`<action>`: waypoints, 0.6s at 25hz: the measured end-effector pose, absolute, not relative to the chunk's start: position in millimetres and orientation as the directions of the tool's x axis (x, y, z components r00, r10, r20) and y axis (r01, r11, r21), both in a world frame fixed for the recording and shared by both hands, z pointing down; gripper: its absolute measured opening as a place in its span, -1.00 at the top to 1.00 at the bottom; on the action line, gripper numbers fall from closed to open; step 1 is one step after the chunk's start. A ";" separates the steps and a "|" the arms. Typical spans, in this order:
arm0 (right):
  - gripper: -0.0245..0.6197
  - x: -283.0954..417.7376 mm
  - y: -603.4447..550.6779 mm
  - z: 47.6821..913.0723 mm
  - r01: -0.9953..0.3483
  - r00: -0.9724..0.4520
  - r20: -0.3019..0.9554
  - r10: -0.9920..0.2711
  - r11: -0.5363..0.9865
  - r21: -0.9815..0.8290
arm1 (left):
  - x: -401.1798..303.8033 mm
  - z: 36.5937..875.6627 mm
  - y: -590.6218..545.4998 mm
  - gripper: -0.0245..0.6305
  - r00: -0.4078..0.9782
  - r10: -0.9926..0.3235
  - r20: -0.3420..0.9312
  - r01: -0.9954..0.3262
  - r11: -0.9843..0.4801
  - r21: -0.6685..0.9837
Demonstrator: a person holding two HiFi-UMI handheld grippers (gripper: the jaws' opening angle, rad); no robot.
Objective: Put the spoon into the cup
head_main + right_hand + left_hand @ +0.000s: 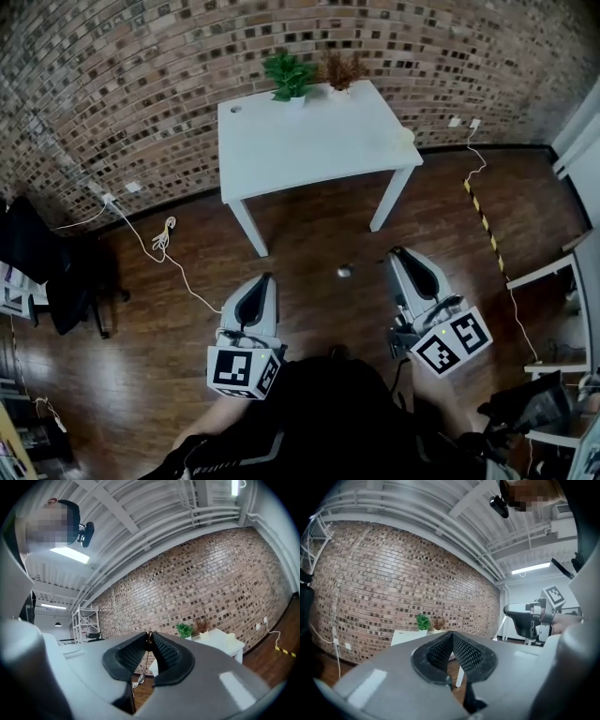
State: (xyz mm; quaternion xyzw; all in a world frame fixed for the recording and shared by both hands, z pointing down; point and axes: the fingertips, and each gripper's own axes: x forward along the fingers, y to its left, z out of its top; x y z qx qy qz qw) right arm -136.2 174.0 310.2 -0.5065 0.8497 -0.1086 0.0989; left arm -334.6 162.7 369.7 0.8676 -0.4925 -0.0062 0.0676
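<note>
Cream cup (405, 134) at counter's (309, 141) right edge, well ahead of right gripper (397, 253), jaws pinching seemingly the spoon (148, 642); left gripper (265, 278), jaws pressed together.

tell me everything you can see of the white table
The table has a plain white rectangular top that looks smooth and matte, and straight white legs, two of which show at the front. It stands upright on the wood floor, with its far edge close to the brick wall. A green plant and a brown plant sit at the far edge. A small pale thing sits at the right edge, and a dark round spot marks the far left corner.
</note>
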 end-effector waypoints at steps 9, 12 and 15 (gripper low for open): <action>0.77 -67.0 133.0 309.2 -0.825 -0.484 -0.079 -0.871 0.485 -0.289 | -260.8 339.9 127.4 0.94 0.515 -0.856 0.035 -0.855 -0.511 0.095; 0.77 -59.4 116.8 314.8 -0.835 -0.465 -0.073 -0.882 0.464 -0.294 | -256.1 350.3 108.9 0.94 0.537 -0.842 0.042 -0.842 -0.532 0.091; 0.77 -47.5 96.4 315.2 -0.849 -0.427 -0.072 -0.901 0.427 -0.310 | -248.4 360.2 84.1 0.94 0.569 -0.821 0.054 -0.820 -0.561 0.110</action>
